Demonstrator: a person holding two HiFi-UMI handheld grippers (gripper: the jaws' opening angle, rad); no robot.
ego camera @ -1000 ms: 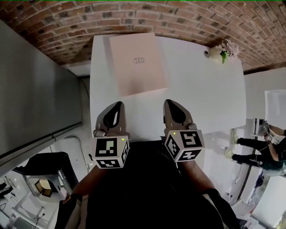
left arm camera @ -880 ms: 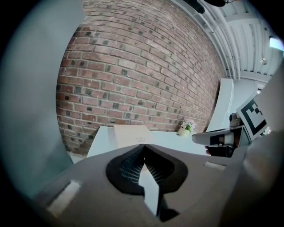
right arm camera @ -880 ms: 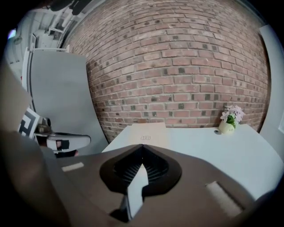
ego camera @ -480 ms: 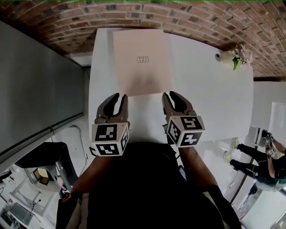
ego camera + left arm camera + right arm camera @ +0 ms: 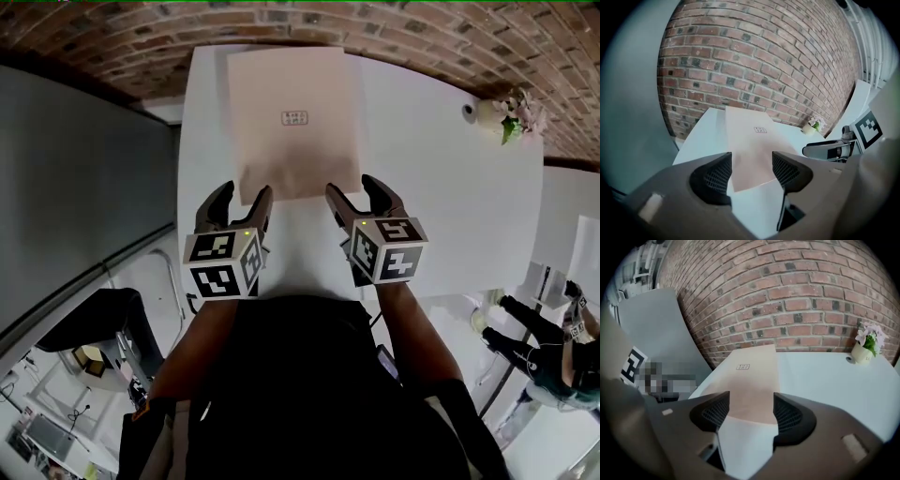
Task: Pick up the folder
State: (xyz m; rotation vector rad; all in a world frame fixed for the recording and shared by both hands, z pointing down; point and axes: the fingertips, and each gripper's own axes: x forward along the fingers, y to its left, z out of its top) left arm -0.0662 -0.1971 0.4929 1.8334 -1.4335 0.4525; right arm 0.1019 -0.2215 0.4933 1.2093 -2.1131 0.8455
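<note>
A pale pink folder (image 5: 293,122) with a small printed label lies flat on the white table (image 5: 441,187), at its far left. My left gripper (image 5: 246,192) hovers at the folder's near left corner and my right gripper (image 5: 352,187) at its near right corner. The jaws of both are opening, with nothing pressed between the pads. In the left gripper view the folder (image 5: 752,145) and its near edge show through the gap of the left gripper (image 5: 752,171). The right gripper view shows the folder (image 5: 752,380) the same way beyond the right gripper (image 5: 751,413).
A small pot of flowers (image 5: 497,112) stands at the table's far right corner. A brick wall (image 5: 375,23) runs behind the table and a grey panel (image 5: 84,187) stands along its left side. A person (image 5: 553,337) is on the floor at the right.
Both grippers have moved forward and down to the folder's near edge. Their jaws, shut a second ago, now stand apart.
</note>
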